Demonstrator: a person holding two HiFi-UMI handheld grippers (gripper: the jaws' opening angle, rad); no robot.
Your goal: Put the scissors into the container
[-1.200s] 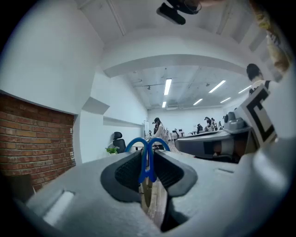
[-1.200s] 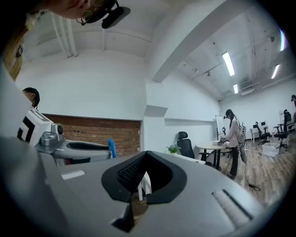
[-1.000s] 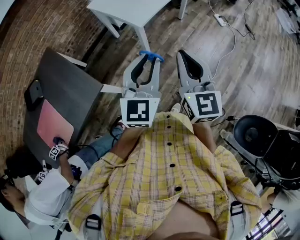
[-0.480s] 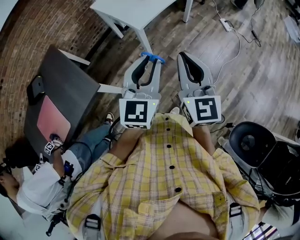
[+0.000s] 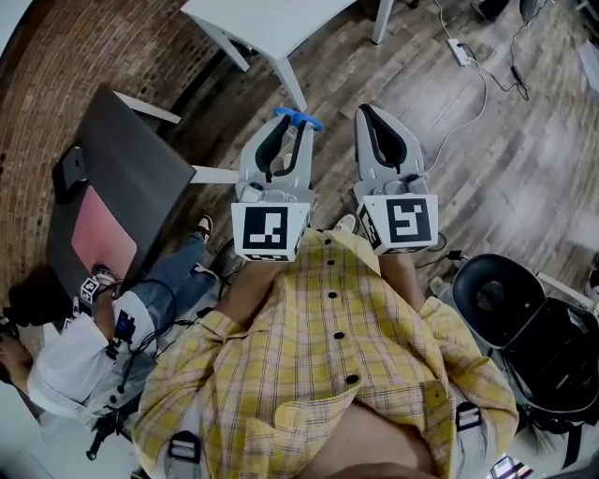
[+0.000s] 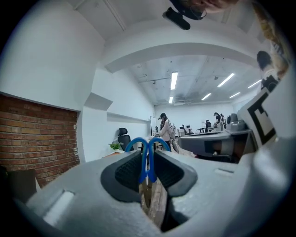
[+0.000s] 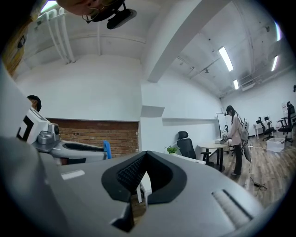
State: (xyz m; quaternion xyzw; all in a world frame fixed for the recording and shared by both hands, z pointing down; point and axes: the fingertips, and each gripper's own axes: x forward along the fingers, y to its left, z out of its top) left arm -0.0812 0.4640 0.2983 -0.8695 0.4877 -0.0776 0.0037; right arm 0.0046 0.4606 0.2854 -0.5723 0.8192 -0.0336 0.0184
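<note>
My left gripper (image 5: 289, 126) is shut on the blue-handled scissors (image 5: 297, 118), whose two blue loops stick out past the jaw tips. In the left gripper view the scissors (image 6: 148, 155) stand pinched between the pads of the left gripper (image 6: 147, 172). My right gripper (image 5: 373, 119) is shut with nothing between its jaws; the right gripper view shows its own tips (image 7: 144, 159) pressed together. Both are held level in front of my chest, side by side, above the wooden floor. No container shows in any view.
A white table (image 5: 271, 23) stands ahead of the grippers. A dark table (image 5: 112, 178) with a pink mat (image 5: 101, 234) is at the left, where a seated person (image 5: 84, 365) works. A black office chair (image 5: 496, 299) is at my right. Cables (image 5: 477, 65) cross the floor.
The head view has drifted slightly, so both grippers sit a little lower and further left in the frame. The seated person at the left has shifted. Both grippers stay shut.
</note>
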